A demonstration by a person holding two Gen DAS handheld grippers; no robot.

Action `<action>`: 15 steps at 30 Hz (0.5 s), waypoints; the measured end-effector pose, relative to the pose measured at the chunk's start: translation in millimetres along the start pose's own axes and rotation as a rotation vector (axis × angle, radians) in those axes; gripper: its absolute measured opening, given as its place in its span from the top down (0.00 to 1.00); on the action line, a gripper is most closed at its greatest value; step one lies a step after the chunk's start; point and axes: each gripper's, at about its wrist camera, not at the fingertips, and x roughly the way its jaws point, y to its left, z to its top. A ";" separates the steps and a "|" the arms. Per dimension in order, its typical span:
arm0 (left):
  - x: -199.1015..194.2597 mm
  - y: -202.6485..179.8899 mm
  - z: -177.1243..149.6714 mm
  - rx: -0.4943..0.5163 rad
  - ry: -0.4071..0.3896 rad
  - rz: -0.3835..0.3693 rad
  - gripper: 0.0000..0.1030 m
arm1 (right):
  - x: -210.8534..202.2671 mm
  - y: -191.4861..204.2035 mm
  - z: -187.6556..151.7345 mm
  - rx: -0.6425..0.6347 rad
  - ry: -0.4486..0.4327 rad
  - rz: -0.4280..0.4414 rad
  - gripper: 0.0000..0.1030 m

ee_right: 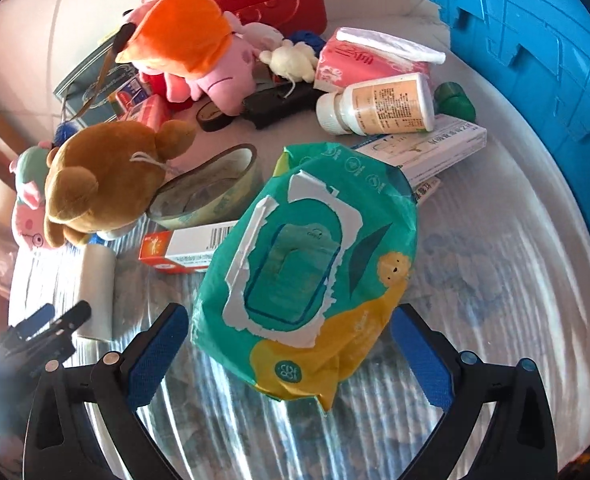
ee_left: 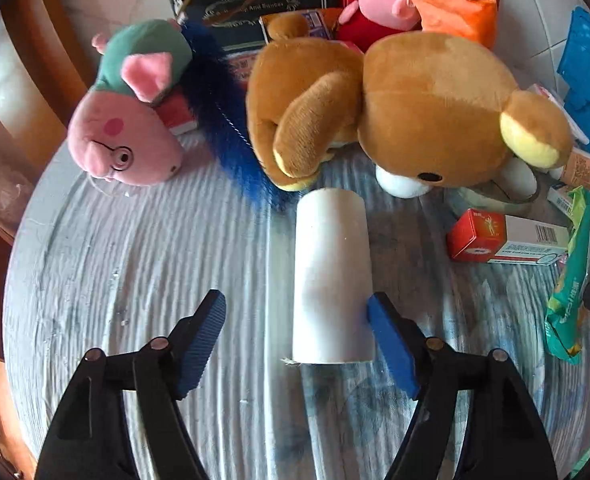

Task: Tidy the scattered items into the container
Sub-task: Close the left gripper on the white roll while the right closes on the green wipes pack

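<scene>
A white roll (ee_left: 332,276) lies on the round table, its near end between the fingers of my open left gripper (ee_left: 296,338); the right pad (ee_left: 391,344) touches its side, the left pad stands apart. The roll also shows in the right wrist view (ee_right: 95,292). A green and yellow wet-wipes pack (ee_right: 311,256) lies between the fingers of my open right gripper (ee_right: 291,354), neither pad touching it. The blue container (ee_right: 535,40) stands at the far right, and also shows in the left wrist view (ee_left: 587,80).
A brown bear plush (ee_left: 395,108), pink pig plush (ee_left: 127,120), blue furry item (ee_left: 223,120) and orange-hooded plush (ee_right: 191,40) crowd the far side. A red and white box (ee_left: 503,238), white bottle (ee_right: 379,104), tissue pack (ee_right: 359,60), tape roll (ee_right: 211,192) and flat white box (ee_right: 435,148) lie around.
</scene>
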 end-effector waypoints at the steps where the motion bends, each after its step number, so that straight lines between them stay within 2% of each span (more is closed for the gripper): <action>1: 8.4 -2.3 0.8 0.001 0.023 -0.003 0.28 | 4.9 -2.5 2.0 0.017 0.007 0.002 0.00; 3: 24.2 -8.7 0.3 0.014 0.054 0.004 0.28 | 13.4 -7.3 4.0 0.042 0.022 0.005 0.00; 5: 25.6 -13.0 -0.1 0.013 0.021 -0.030 0.31 | 19.2 -9.7 7.5 0.057 0.009 0.013 0.00; 7: 26.0 -20.8 0.7 0.032 0.017 -0.063 0.45 | 22.2 -9.8 12.6 0.049 -0.006 0.000 0.00; 9: 21.4 -29.2 -0.3 0.049 -0.001 -0.058 0.54 | 22.8 -11.6 15.7 0.057 -0.003 -0.003 0.00; 13: 11.1 -42.0 -10.9 0.057 0.007 -0.116 0.55 | 25.1 -14.3 7.4 0.041 0.049 -0.017 0.00; 15: 2.9 -49.1 -18.9 0.065 0.011 -0.148 0.55 | 35.8 -18.8 -0.1 0.001 0.104 -0.070 0.00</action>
